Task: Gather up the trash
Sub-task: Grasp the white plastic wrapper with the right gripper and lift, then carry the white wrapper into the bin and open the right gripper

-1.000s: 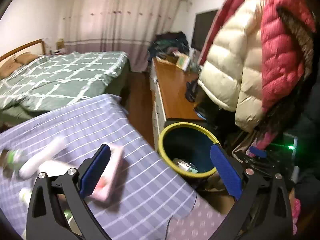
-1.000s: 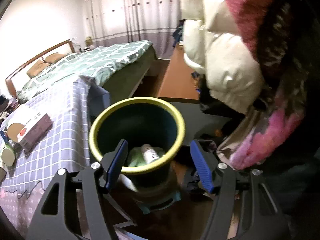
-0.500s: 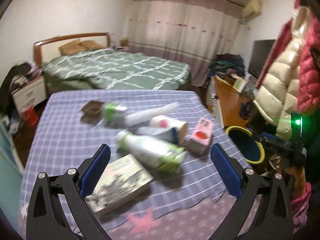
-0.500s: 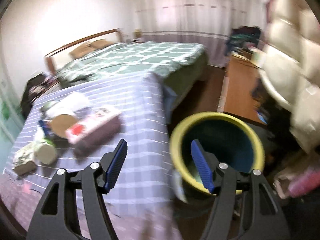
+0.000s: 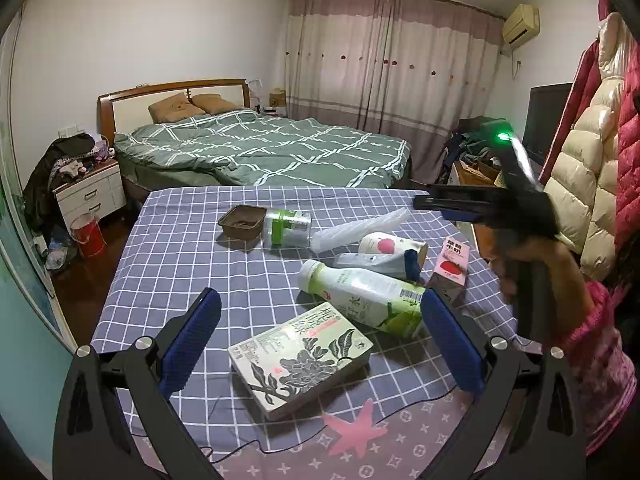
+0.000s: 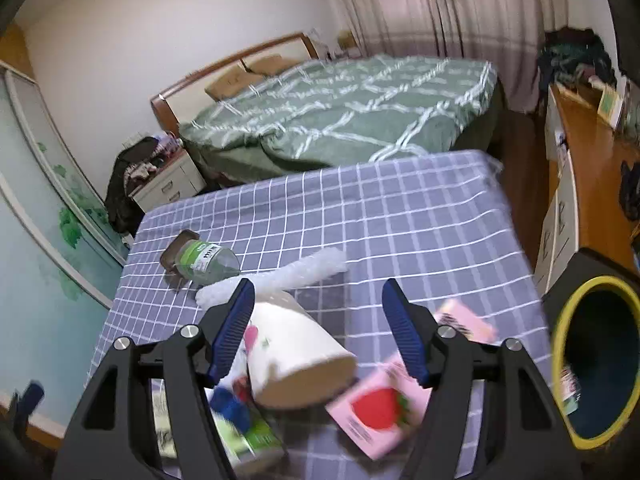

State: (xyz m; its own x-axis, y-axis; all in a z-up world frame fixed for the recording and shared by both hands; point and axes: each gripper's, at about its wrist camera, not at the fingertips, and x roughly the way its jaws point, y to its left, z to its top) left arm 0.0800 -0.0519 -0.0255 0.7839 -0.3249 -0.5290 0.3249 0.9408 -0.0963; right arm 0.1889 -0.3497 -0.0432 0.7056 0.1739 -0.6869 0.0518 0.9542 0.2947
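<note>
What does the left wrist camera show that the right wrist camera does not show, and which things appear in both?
Only the left wrist view shows the flat green-and-white printed box and the wall air conditioner. Only the right wrist view shows the yellow-rimmed dark bin. Both show the pink strawberry carton, the white paper cup and the checked purple tablecloth.

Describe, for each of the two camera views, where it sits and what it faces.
Left wrist: on the left gripper, jaws open, facing the table and bed beyond; the right gripper and hand show.
Right wrist: on the right gripper, jaws open, above the paper cup; yellow-rimmed bin alongside.
Shared: pink carton.
</note>
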